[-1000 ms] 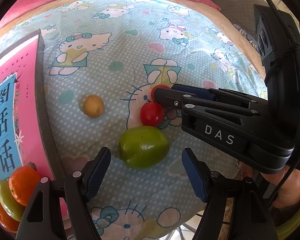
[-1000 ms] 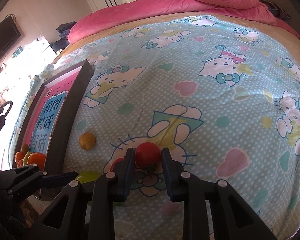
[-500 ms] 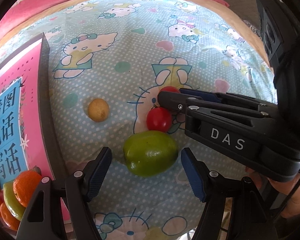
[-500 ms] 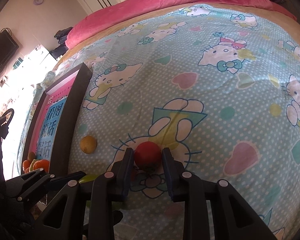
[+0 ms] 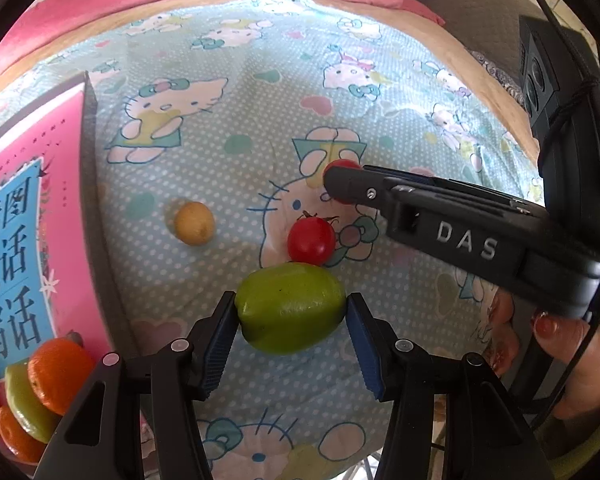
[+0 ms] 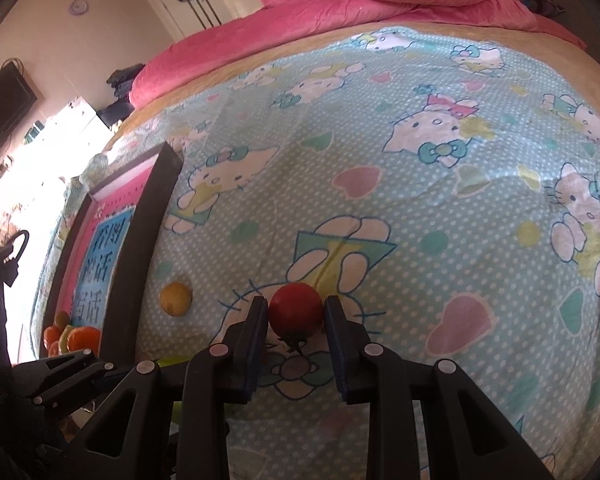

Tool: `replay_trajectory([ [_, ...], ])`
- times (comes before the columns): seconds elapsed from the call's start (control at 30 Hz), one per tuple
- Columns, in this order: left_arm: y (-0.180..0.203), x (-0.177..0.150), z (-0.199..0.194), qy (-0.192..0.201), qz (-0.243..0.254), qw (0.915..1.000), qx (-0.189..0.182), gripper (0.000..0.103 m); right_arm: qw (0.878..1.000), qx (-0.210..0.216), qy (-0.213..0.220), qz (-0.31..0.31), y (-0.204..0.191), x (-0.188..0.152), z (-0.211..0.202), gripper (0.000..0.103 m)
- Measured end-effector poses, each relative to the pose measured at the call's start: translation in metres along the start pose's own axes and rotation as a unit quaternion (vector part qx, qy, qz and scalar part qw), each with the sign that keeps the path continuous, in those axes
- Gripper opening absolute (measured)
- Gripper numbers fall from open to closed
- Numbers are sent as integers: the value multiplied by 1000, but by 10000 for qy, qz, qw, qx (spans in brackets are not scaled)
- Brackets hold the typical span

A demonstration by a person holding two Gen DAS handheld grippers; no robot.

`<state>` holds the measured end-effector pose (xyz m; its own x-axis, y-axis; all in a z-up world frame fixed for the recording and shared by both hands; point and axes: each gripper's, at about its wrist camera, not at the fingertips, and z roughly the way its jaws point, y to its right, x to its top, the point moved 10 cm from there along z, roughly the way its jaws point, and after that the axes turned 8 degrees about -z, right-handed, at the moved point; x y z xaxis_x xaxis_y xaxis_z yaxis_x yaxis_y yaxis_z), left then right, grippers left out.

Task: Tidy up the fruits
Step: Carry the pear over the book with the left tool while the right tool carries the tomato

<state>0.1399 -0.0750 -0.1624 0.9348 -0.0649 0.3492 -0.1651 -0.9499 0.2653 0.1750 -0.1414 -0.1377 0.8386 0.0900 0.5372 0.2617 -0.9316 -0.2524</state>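
Note:
My left gripper (image 5: 291,312) is shut on a large green fruit (image 5: 290,306) low on the bedsheet. My right gripper (image 6: 296,312) is shut on a red tomato (image 6: 296,312); in the left wrist view it reaches in from the right with that tomato (image 5: 340,166) at its tip. A second red tomato (image 5: 311,241) lies just beyond the green fruit. A small yellow fruit (image 5: 194,223) lies further left; it also shows in the right wrist view (image 6: 175,299).
A dark-edged tray with a pink and blue Chinese-lettered bottom (image 5: 96,216) lies at the left and holds oranges (image 5: 58,374) and green fruits in its near corner. A pink quilt (image 6: 340,4) is bunched at the far end of the bed.
My left gripper moved forward and closed its jaws on the green fruit. My right gripper kept hold of its tomato and lifted slightly away from the second tomato.

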Motion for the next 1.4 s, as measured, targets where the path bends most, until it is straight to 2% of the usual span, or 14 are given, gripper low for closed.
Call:
replay_trajectory([
  [0.23, -8, 0, -15, 128, -103, 9999, -34, 56, 9999, 29, 100, 6, 0, 2, -7, 29],
  [0.43, -20, 6, -33, 299, -250, 9992, 1, 56, 9986, 144, 484, -133, -10, 12, -23, 29],
  [0.7, -40, 11, -57, 566, -436, 9974, 94, 56, 9930, 514, 899, -561, -43, 22, -47, 29],
  [1.0, -62, 13, -80, 778, -707, 9944, 83, 56, 9881, 704, 1034, -898, -80, 19, -56, 29],
  [1.2, -96, 14, -97, 947, -1051, 9898, 193, 56, 9859, 856, 1028, -1003, -101, 17, -56, 29],
  [1.4, -145, 13, -111, 1069, -1575, 9810, 383, 56, 9845, 998, 968, -1067, -118, 15, -52, 29],
])
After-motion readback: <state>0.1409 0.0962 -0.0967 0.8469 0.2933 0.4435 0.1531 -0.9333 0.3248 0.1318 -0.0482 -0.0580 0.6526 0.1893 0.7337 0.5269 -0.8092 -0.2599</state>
